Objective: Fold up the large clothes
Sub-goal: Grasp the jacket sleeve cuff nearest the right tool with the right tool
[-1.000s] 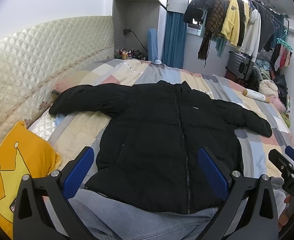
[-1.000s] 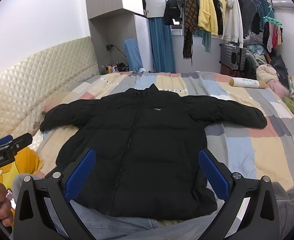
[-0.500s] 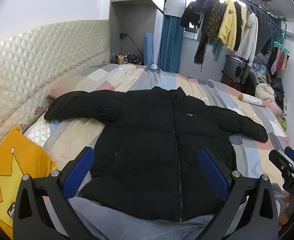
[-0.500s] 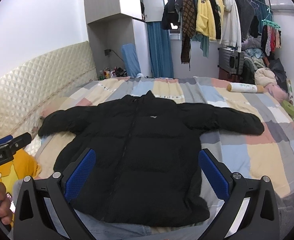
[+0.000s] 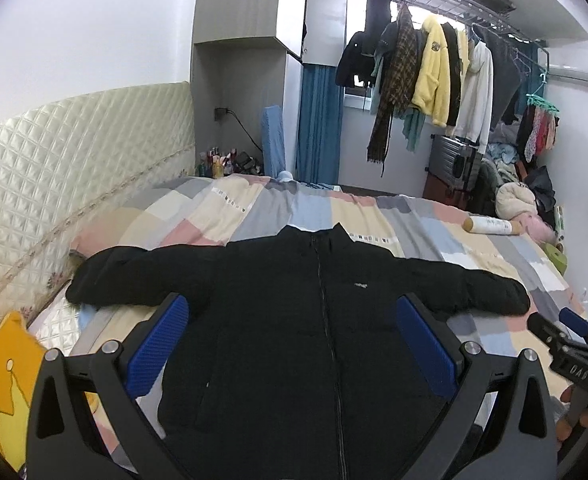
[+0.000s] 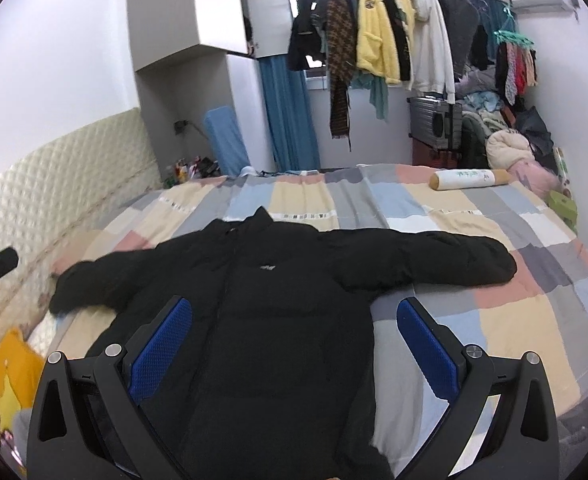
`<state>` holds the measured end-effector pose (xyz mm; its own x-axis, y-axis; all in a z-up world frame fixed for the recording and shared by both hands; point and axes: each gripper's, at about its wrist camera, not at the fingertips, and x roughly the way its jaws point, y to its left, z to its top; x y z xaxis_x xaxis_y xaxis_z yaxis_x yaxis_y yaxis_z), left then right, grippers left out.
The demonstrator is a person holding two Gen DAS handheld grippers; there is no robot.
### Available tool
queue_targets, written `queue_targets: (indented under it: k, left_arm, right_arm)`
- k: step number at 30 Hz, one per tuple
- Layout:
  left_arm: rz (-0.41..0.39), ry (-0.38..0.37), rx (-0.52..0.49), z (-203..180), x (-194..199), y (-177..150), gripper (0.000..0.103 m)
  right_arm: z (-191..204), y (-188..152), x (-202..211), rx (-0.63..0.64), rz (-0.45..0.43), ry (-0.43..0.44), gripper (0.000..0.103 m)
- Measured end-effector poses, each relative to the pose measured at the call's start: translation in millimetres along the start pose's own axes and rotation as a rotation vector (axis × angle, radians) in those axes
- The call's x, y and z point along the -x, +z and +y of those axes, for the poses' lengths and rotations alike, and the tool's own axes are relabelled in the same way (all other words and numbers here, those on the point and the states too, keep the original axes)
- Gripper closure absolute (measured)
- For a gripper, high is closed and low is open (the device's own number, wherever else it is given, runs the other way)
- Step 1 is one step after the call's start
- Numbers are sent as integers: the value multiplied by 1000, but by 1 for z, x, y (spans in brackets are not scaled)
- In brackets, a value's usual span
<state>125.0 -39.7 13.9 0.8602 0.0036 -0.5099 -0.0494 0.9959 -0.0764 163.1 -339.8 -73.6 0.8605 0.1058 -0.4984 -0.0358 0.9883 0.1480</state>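
Jacket (image 5: 294,320) lies flat ahead on bed (image 5: 254,208), sleeves spread sideways; left hand-held gripper (image 5: 294,344) and right hand-held gripper (image 6: 294,344) both released, empty.

A black puffer jacket (image 5: 294,320) lies face up and zipped on the patchwork bedspread (image 5: 373,216), collar toward the far side, both sleeves stretched straight out sideways, a small white logo on its chest.
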Motion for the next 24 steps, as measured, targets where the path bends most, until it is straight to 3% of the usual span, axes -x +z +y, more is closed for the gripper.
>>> queue_targets:
  k: [8,17,24]
  left_arm:
    - [11,30,19,17,-45,-17,0]
    - [31,-3,47,29,-77,-33,0]
    - [84,-7,71,42,-111,-45,0]
  right_arm:
    - [-48,14,-53,-24,18,-46,0]
    - [-109,18,-114,22,-22,-140,0]
    - [-171,0,-176,-97,2,-112,0]
